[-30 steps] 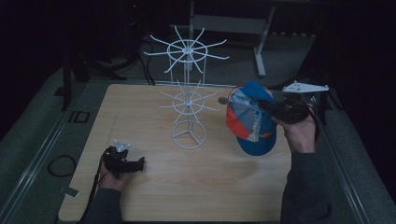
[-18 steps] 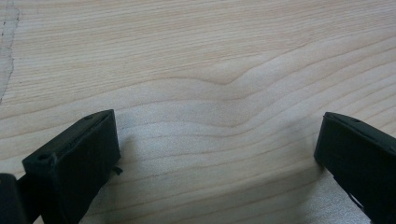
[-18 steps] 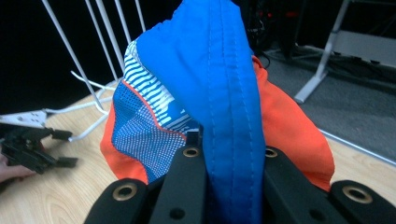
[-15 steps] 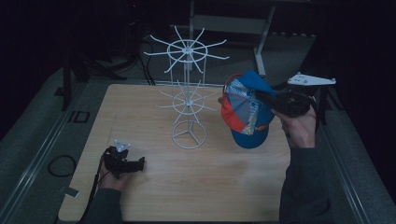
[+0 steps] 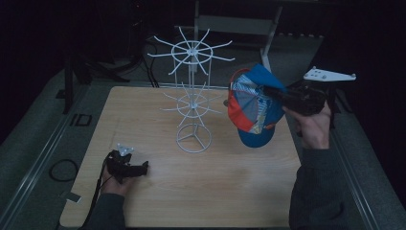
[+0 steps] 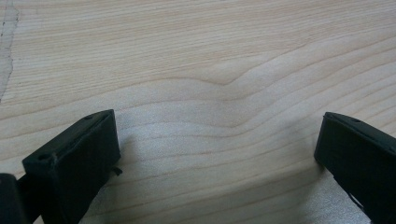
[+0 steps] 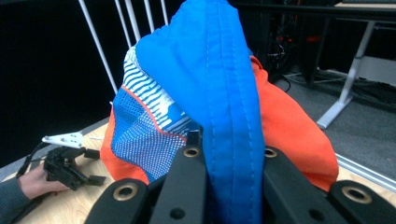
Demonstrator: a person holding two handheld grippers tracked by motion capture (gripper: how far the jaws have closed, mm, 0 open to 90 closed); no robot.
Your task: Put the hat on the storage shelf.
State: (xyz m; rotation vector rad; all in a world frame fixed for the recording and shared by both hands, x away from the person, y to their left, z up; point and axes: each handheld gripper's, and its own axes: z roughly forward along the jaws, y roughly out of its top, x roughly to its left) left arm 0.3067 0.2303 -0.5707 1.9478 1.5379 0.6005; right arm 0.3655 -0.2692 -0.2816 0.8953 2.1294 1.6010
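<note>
A blue, orange and white patterned cap (image 5: 253, 108) hangs in the air right of a white wire rack (image 5: 192, 103). My right gripper (image 5: 275, 91) is shut on its blue brim, held above the table's right side. In the right gripper view the blue brim (image 7: 229, 116) runs up between the two black jaws, which pinch it. My left gripper (image 5: 142, 167) rests on the wooden table (image 5: 210, 182) at the front left, jaws wide open over bare wood. The left gripper view shows its black fingers (image 6: 79, 158) apart with nothing between them.
The rack stands mid-table on a round base (image 5: 193, 139) with two tiers of spokes (image 5: 191, 48) reaching outward, the lower ones close to the cap. Dark floor, cables (image 5: 60, 170) and a metal frame leg (image 5: 268, 43) surround the table.
My right gripper has lifted the cap upward and slightly toward the rack. The cap has swung so its brim points up. The left gripper has stayed still.
</note>
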